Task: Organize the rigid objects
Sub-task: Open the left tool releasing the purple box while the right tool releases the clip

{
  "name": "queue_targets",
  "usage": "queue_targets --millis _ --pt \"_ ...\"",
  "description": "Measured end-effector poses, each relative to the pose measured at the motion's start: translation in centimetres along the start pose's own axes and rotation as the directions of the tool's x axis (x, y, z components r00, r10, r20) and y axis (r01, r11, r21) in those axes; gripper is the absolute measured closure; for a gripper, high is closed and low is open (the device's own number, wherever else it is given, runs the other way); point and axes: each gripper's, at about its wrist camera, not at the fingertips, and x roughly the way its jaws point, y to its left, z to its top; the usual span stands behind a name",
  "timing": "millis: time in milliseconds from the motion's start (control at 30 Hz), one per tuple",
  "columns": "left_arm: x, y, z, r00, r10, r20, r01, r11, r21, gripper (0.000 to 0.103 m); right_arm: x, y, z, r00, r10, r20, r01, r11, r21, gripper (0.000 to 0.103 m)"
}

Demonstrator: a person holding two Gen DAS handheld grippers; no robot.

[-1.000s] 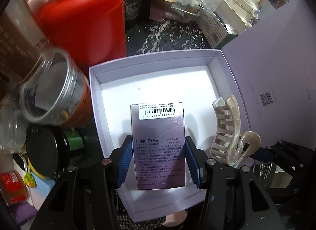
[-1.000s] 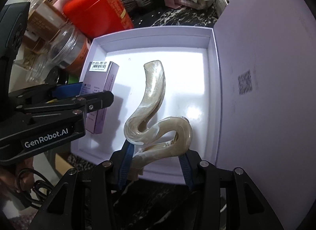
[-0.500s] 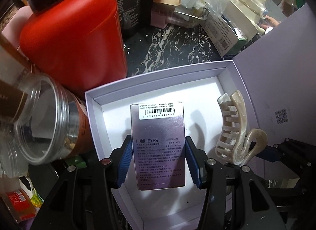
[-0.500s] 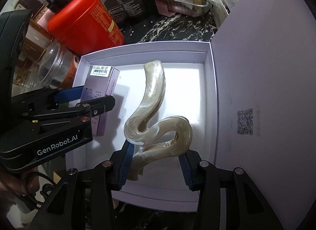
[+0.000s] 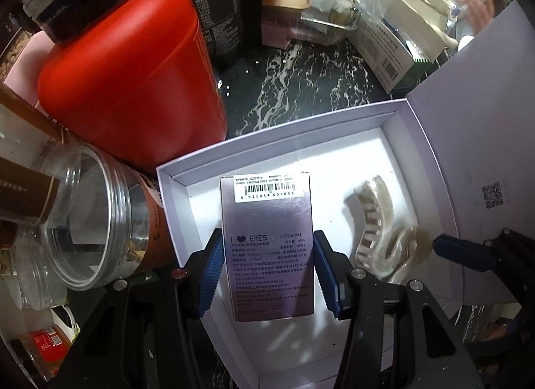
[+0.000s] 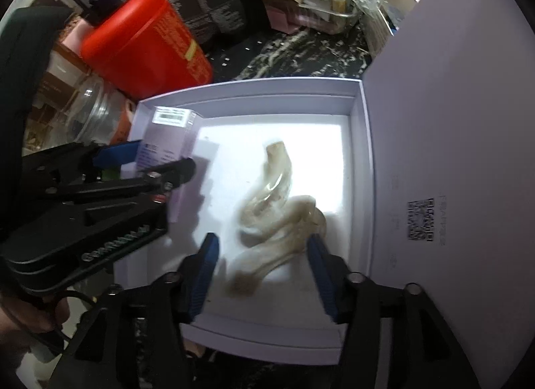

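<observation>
- Okay, far left in the left wrist view: clear plastic jar (image 5: 83,218) lying tilted, mouth toward the camera, touching the left wall of the lavender gift box (image 5: 187,168).
- Red canister (image 5: 133,81) stands behind the jar on the black marbled desk (image 5: 301,88), near the gift box's back-left corner.
- Left gripper (image 5: 267,272) is clamped on the silver contact lens box (image 5: 267,222); blue pads press both long sides, barcode end points away from the camera.
- Contact lens box is held over the left half of the gift box's white floor; whether it touches the floor, cannot tell.
- Pearly hair claw clip (image 6: 281,208) is in the right half of the gift box, blurred in both views, well apart from the contact lens box.
- Right gripper (image 6: 264,268) has just been opening; its jaws stand apart with the claw clip between them, left pad clear of it, right pad just beside the clip's curled handle — contact there unclear.
- Gift box lid (image 6: 451,121) stands open along the right edge, QR code printed on it.
</observation>
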Motion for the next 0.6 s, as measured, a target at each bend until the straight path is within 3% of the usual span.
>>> queue_targets --millis 100,167,233,267,600 --pt "-0.1 0.2 -0.2 1.000 0.008 -0.003 -0.008 1.000 -0.008 0.052 -0.3 0.7 -0.2 1.000 -0.008 0.011 0.009 1.000 -0.028 0.027" --pt "-0.3 0.4 -0.3 1.000 0.012 -0.005 -0.012 1.000 -0.016 0.046 -0.5 1.1 -0.4 0.999 -0.034 0.018 0.035 0.998 -0.044 0.026" --pt "-0.5 0.6 -0.4 1.000 0.002 -0.007 -0.002 1.000 -0.029 0.021 -0.7 1.3 -0.6 0.999 -0.037 0.021 0.038 0.998 -0.043 0.026" --pt "-0.7 0.7 -0.5 1.000 -0.003 -0.005 0.003 0.999 -0.032 0.018 -0.9 1.2 -0.7 0.999 -0.035 0.023 0.036 0.999 -0.036 0.026" --pt "-2.7 0.8 -1.6 1.000 -0.016 0.025 0.017 0.999 -0.045 0.017 -2.3 1.5 -1.3 0.998 -0.045 0.041 0.046 0.999 -0.024 0.026"
